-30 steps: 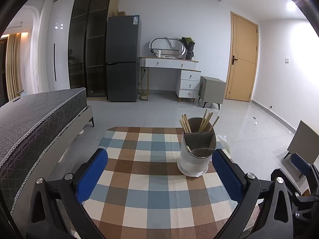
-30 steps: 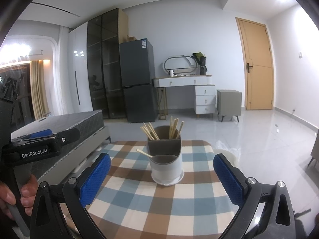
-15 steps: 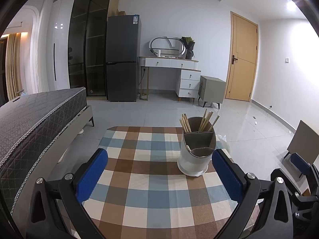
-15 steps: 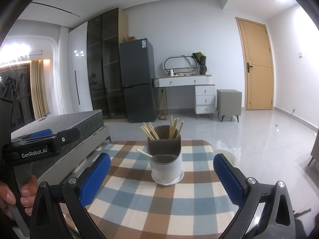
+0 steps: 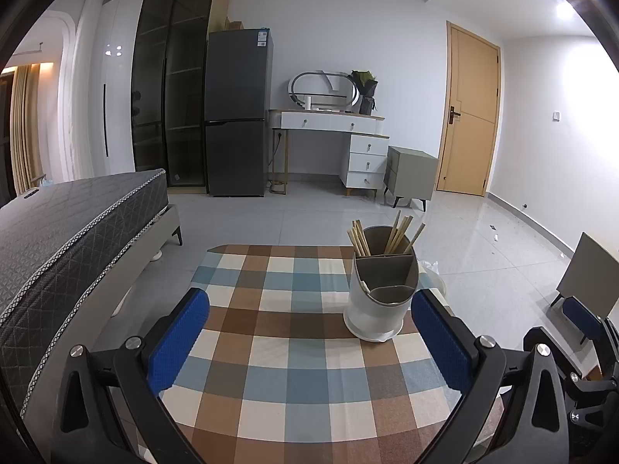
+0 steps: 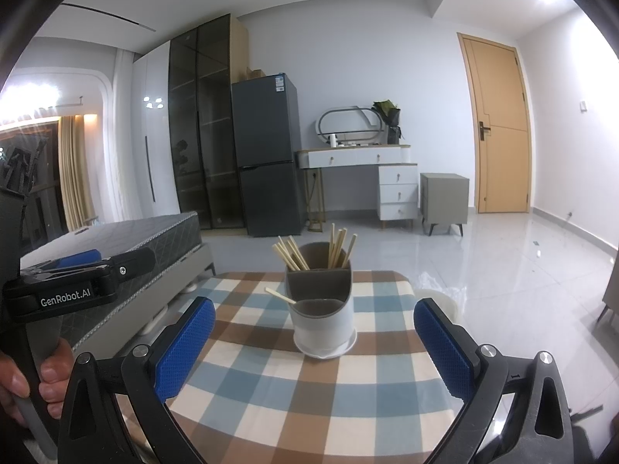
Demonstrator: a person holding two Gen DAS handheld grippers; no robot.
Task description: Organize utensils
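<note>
Through the left wrist camera, the left gripper [image 5: 309, 344] hung above the near part of a small table [image 5: 294, 398] covered in a blue, brown and cream checked cloth. Its jaws stood wide apart and held nothing. The blue pads [image 5: 176, 342] sat at about 8 and 4 o'clock in the picture. A white and grey utensil holder [image 5: 381, 295] stood upright on the cloth at about 2 o'clock from the gap, just beside the right pad and apart from it. Wooden chopsticks [image 5: 394, 234] stuck up from its far compartments in two leaning bunches. At 9 o'clock lay a bed with a dark quilted mattress [image 5: 65, 224]. At 12 o'clock a dark fridge [image 5: 236, 116] stood against the far wall, and at 1 o'clock a white dressing table [image 5: 348, 131].

Through the right wrist camera, the right gripper [image 6: 313, 346] was likewise spread wide and empty above the same cloth. The holder [image 6: 323, 309] stood straight ahead at 12 o'clock, between the two pads and beyond them, touching neither. Chopsticks [image 6: 309, 253] rose from its back sections, and one single chopstick [image 6: 280, 295] leaned out of the front compartment toward 10 o'clock. At 9 o'clock the other gripper's body showed, gripped by a bare hand [image 6: 23, 377] at 8 o'clock. A wooden door [image 6: 499, 127] stood at 2 o'clock.
</note>
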